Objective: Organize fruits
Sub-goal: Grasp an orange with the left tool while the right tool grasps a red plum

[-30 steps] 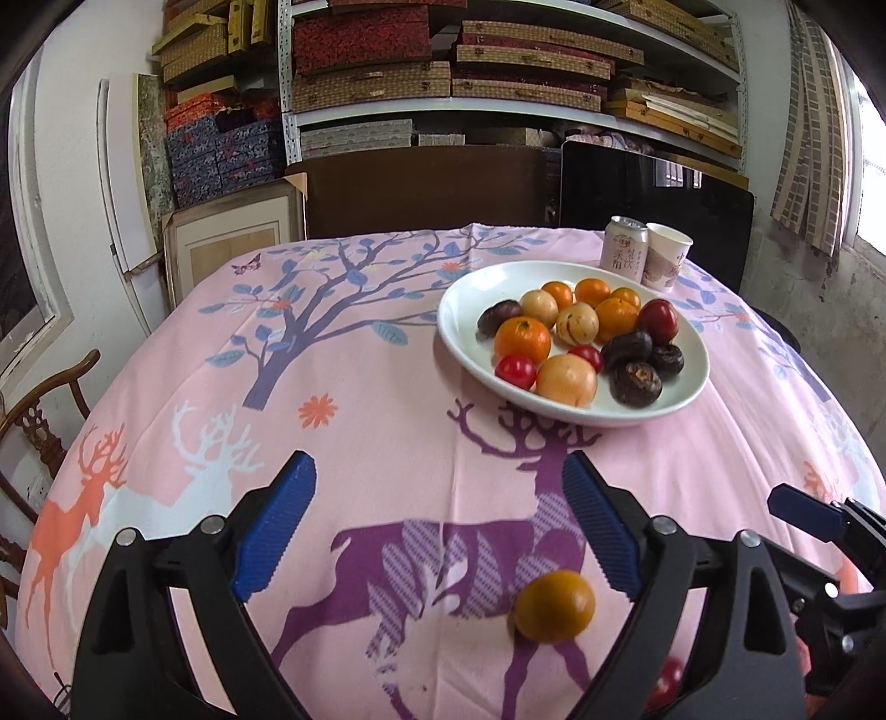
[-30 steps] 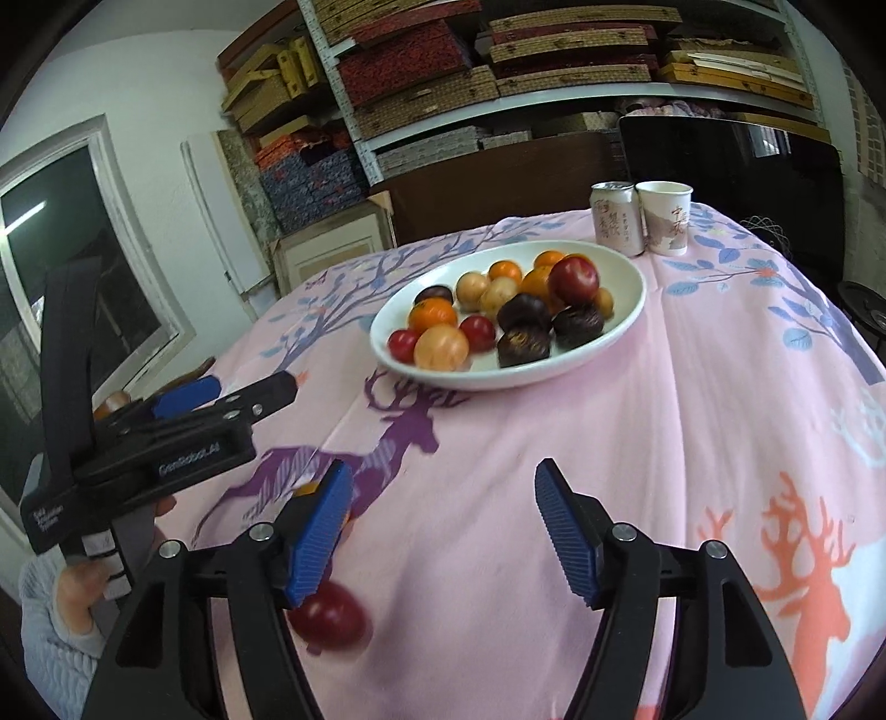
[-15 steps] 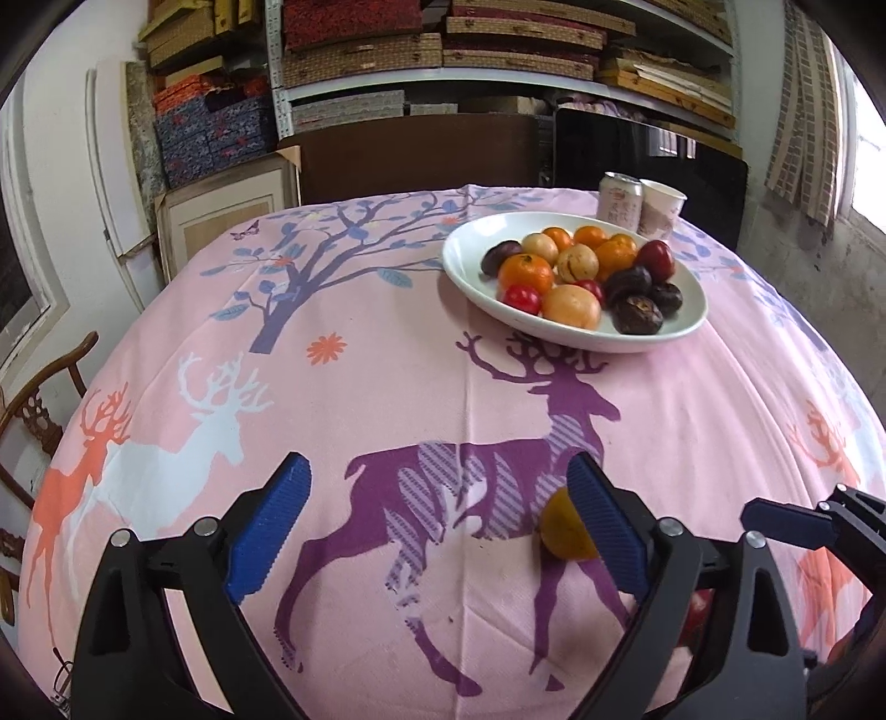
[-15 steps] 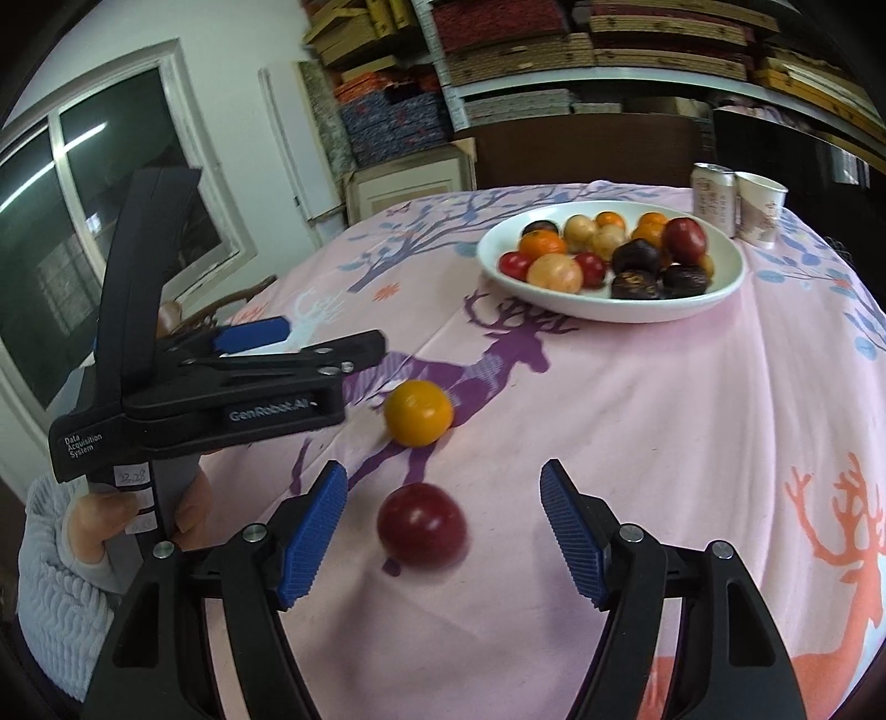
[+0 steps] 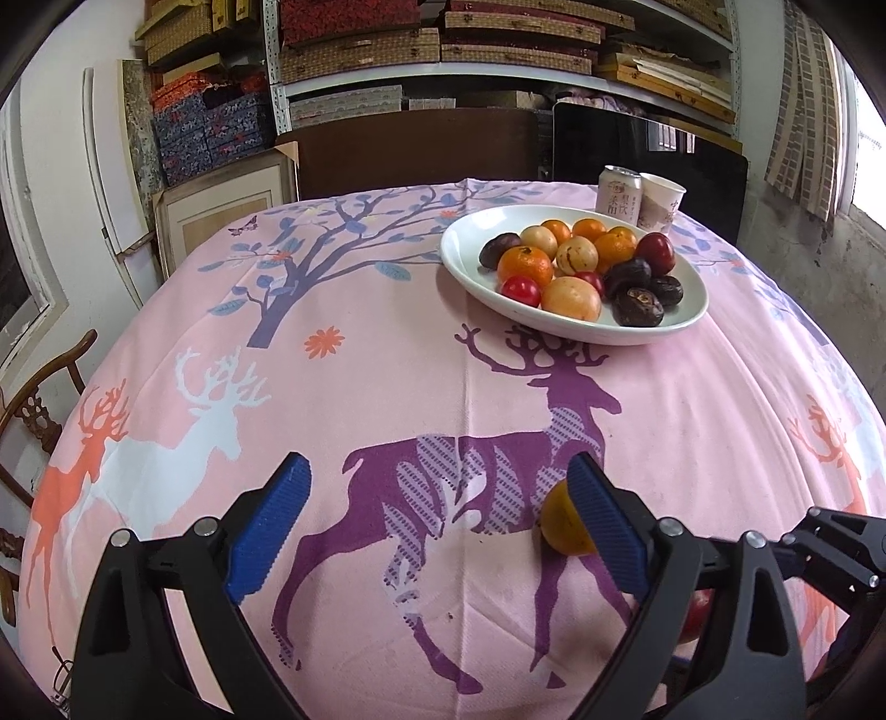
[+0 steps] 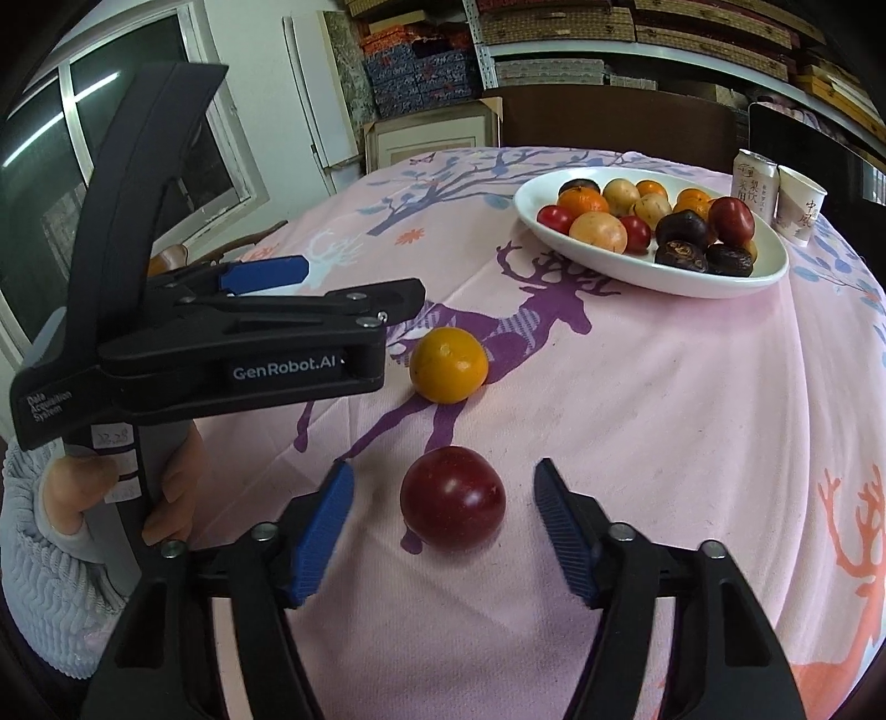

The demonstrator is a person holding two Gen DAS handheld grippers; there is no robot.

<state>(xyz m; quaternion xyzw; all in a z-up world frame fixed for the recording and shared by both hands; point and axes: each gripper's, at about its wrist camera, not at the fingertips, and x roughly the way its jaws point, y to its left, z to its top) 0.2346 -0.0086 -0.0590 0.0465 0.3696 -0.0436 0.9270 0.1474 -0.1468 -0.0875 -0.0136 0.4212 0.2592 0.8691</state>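
Note:
A white oval plate [image 5: 470, 260] [image 6: 775, 266] holds several oranges, red and dark fruits at the far right of the table. An orange fruit [image 6: 449, 364] [image 5: 559, 526] lies loose on the pink cloth, partly hidden behind my left gripper's right finger. A dark red plum [image 6: 453, 498] lies just ahead of my right gripper [image 6: 446, 498], between its open fingers, untouched. My left gripper [image 5: 437, 487] is open and empty, low over the cloth; it also shows in the right wrist view [image 6: 310, 282].
A drink can [image 5: 619, 191] [image 6: 754, 174] and a paper cup [image 5: 660, 200] [image 6: 800, 206] stand behind the plate. A wooden chair [image 5: 39, 410] is at the table's left edge. Shelves with boxes [image 5: 443, 44] fill the back wall.
Both grippers pulled back and lowered. The plum now lies centred between my right fingers, closer than before. The orange fruit stays by my left gripper's right finger.

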